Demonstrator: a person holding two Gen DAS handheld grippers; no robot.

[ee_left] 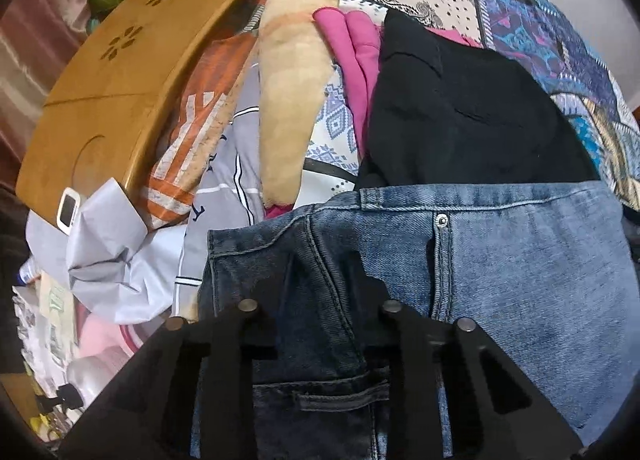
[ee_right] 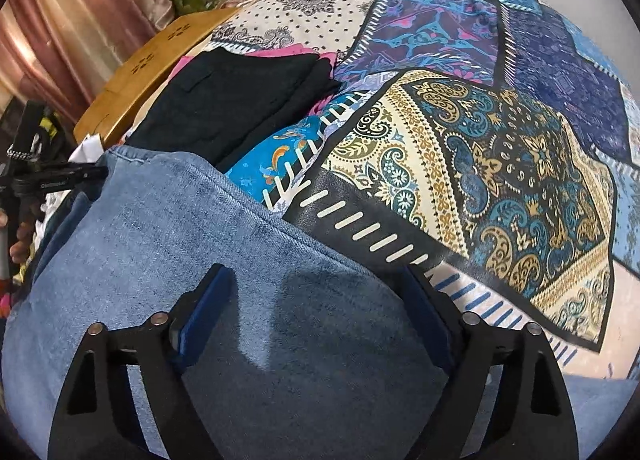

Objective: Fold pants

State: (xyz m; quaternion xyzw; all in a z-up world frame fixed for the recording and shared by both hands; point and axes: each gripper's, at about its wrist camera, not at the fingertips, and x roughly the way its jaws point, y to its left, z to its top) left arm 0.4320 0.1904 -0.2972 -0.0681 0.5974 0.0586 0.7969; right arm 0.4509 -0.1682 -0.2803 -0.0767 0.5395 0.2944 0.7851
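Lying across the bed (ee_right: 500, 164), the jeans (ee_left: 520, 260) are spread flat on a patchwork bedspread, waistband toward the far side and legs running back toward the person. Both tools come down steeply onto the denim, one at each side of the garment, which suits lifting it by two points so it can be doubled over.

The left hand-held gripper (ee_left: 320, 296) sits at the waistband's left end, by the darker folded-over part near a belt loop. Its fingers (ee_left: 372, 292) stand narrow with denim bunched between them, and they look to be pinching that fold, probably to hold the corner for the fold.

The right hand-held gripper (ee_right: 320, 300) is spread wide over the paler denim near the right edge of the jeans. Its blue pads (ee_right: 208, 312) stand on either side of a flat stretch of cloth without pressing it, so nothing is held there yet. That placement seems meant to catch the outer seam once the pads meet.

Beyond the jeans, on the far side, lies a black garment (ee_left: 460, 120) over something pink (ee_left: 352, 48), likely a pile kept apart. A wooden board (ee_left: 120, 72) and loose laundry crowd the left, so the fold has room only toward the right and near side.
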